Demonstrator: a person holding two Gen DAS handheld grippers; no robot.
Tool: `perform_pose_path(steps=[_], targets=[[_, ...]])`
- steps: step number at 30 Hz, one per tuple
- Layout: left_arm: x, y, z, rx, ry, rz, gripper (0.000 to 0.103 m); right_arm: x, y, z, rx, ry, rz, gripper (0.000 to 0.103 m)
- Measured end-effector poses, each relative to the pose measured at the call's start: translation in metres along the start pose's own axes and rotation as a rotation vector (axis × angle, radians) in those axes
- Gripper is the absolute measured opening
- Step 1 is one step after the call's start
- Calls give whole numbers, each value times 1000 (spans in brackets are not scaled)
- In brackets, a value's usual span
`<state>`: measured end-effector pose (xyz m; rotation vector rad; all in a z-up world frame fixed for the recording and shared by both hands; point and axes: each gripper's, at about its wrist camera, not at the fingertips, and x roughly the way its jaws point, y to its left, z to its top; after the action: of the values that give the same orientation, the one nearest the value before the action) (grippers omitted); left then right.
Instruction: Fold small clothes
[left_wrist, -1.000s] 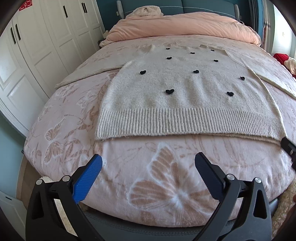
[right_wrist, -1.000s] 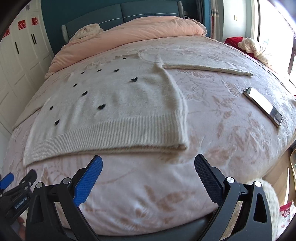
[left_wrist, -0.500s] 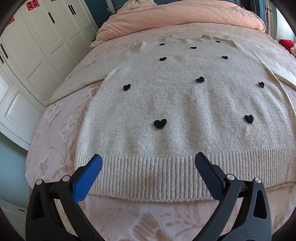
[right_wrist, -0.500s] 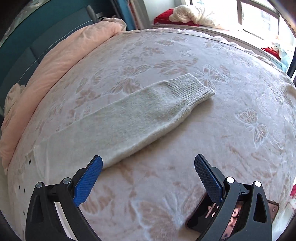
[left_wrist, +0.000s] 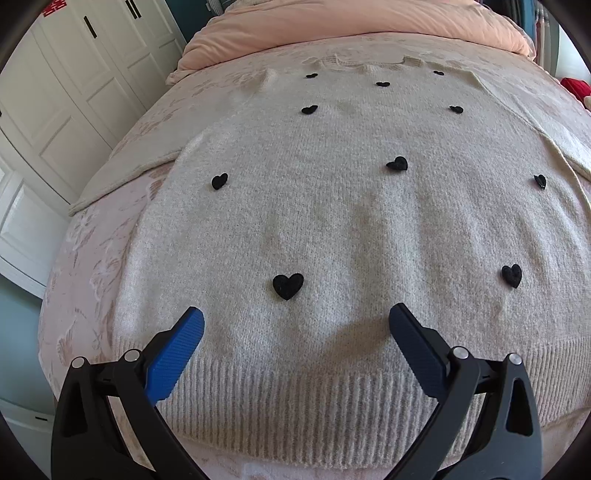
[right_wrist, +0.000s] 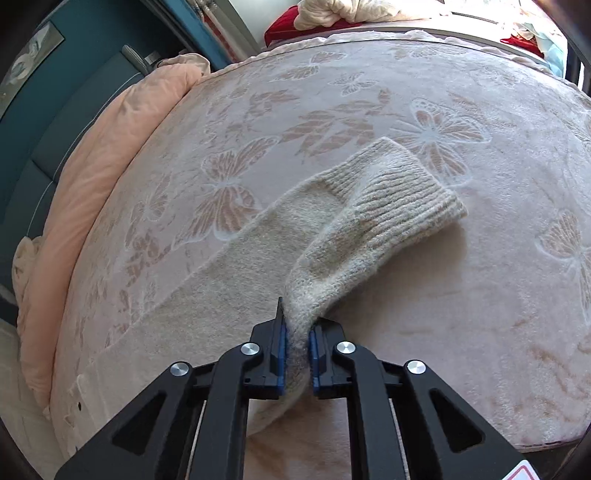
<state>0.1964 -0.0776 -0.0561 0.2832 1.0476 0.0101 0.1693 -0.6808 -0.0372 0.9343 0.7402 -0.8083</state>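
Left wrist view: the left gripper (left_wrist: 295, 325), jaws wide apart, hovers over the cream knitted sweater with black hearts (left_wrist: 351, 221), spread flat on the bed. The right gripper (right_wrist: 296, 341) has just been closing and clamps the sweater's right sleeve (right_wrist: 369, 229), whose long axis runs away to the ribbed cuff (right_wrist: 410, 192).

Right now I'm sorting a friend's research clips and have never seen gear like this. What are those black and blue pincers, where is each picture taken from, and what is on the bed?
There is no robot here. A person carries a hand-held two-finger gripper in each hand, and each has a wide-angle camera looking forward along its fingers, so you get one picture per hand. In the left wrist view, the left gripper is open above the ribbed hem of a cream sweater with small black hearts, spread flat on a bed cover patterned with butterflies. In the right wrist view, the right gripper has just been closing and now pinches the sweater's sleeve, which bunches up between its pads.
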Motion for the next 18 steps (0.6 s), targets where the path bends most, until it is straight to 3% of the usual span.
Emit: perform_pose_path(steps=[3,6,9,12,13,14,15,18], targets=[[-1,9,4,-29,-3,-39,98,-38,45,1,-43,-104,155,10],[-3,23,10,-72,-14,-86,98,-85,128,-19,-211,-135,374,10],[-7,36,16,-96,-39,-82,98,-127,225,-70,-442,-120,578,10],[-10,51,22,-129,-58,-74,98,-142,305,-149,-638,-5,752,16],[-11,57,23,-143,-60,-79,98,-137,327,-179,-699,48,778,20],[-11,62,25,-159,-61,-89,98,-130,344,-209,-763,94,781,33],[-10,69,26,-176,-59,-108,98,-120,355,-238,-820,134,764,37],[-8,88,40,-221,-69,-203,98,-97,355,-291,-914,196,691,38]])
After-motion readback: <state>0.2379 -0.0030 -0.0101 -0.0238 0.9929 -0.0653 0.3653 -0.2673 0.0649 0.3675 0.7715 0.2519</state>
